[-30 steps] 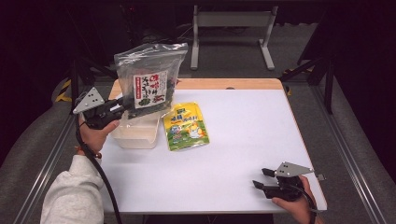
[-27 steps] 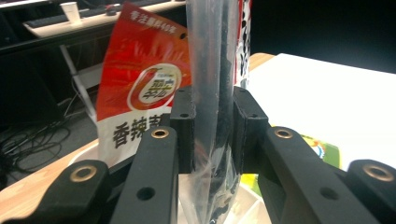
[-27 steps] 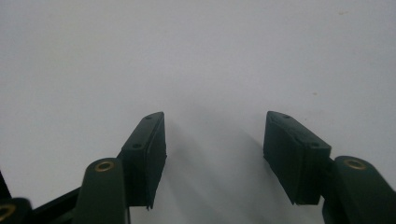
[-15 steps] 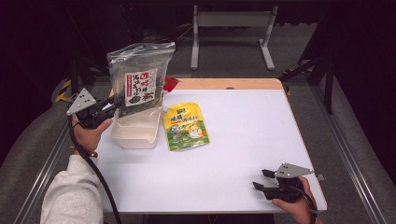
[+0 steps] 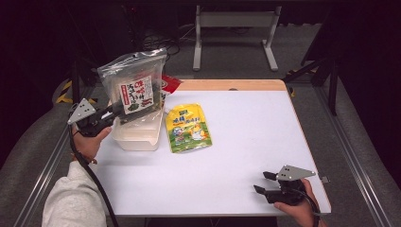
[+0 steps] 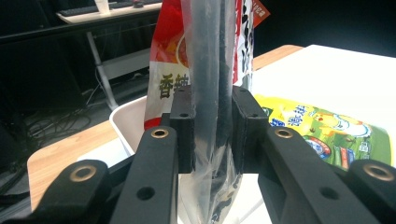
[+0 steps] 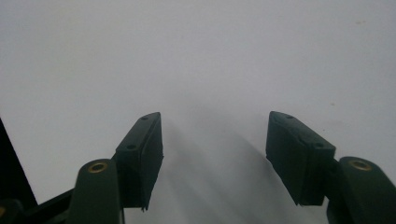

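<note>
The bag [image 5: 134, 85] has come down and left, toward the tub [image 5: 135, 135]. The left gripper [image 5: 112, 113] pinches its edge, holding it upright just over the tub. Next: lower it in, then let go. The right gripper [image 5: 262, 182] rests spread, jaws just opening, empty.

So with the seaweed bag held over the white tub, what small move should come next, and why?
Probably lower it further into the white tub. The left hand-held gripper is clamped on the seaweed bag, which hangs upright just above the tub beside a red packet, its bottom edge not yet seated.
</note>
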A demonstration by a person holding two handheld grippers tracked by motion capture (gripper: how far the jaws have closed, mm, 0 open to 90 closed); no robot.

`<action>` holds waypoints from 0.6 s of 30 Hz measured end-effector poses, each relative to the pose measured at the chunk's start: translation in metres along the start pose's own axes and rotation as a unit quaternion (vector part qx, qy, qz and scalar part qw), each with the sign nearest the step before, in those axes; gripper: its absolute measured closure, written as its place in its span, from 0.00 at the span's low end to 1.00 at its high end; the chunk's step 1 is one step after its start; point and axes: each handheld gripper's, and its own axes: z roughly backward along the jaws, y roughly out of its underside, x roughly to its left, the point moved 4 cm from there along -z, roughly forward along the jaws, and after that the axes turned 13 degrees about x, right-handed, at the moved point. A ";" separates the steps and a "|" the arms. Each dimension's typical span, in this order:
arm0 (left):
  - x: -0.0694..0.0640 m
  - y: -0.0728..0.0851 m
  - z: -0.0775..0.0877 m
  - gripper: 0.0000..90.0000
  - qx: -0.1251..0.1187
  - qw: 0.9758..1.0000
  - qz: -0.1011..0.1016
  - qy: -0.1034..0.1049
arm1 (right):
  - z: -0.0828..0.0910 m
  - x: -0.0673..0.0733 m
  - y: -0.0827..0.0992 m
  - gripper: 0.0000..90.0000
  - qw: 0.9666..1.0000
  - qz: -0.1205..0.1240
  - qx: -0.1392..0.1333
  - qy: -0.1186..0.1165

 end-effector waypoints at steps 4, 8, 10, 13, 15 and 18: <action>-0.004 0.000 0.001 0.82 0.007 1.000 -0.014 0.000 | -0.002 0.002 -0.002 0.39 1.000 0.007 0.004 -0.005; -0.006 0.002 0.003 0.82 0.012 1.000 -0.021 -0.001 | -0.003 0.005 -0.004 0.38 1.000 0.016 0.007 -0.010; -0.007 0.003 0.003 0.82 0.019 0.999 -0.027 -0.005 | -0.004 0.006 -0.005 0.38 1.000 0.019 0.006 -0.012; -0.006 0.007 0.000 0.82 0.032 0.999 -0.023 0.000 | -0.004 0.006 -0.006 0.38 1.000 0.019 0.004 -0.014; -0.003 0.010 -0.002 0.82 0.024 1.000 -0.018 0.008 | -0.004 0.006 -0.007 0.38 1.000 0.020 0.004 -0.013; -0.003 0.007 -0.005 0.82 0.033 0.999 -0.027 -0.004 | -0.005 0.007 -0.007 0.38 1.000 0.021 0.006 -0.016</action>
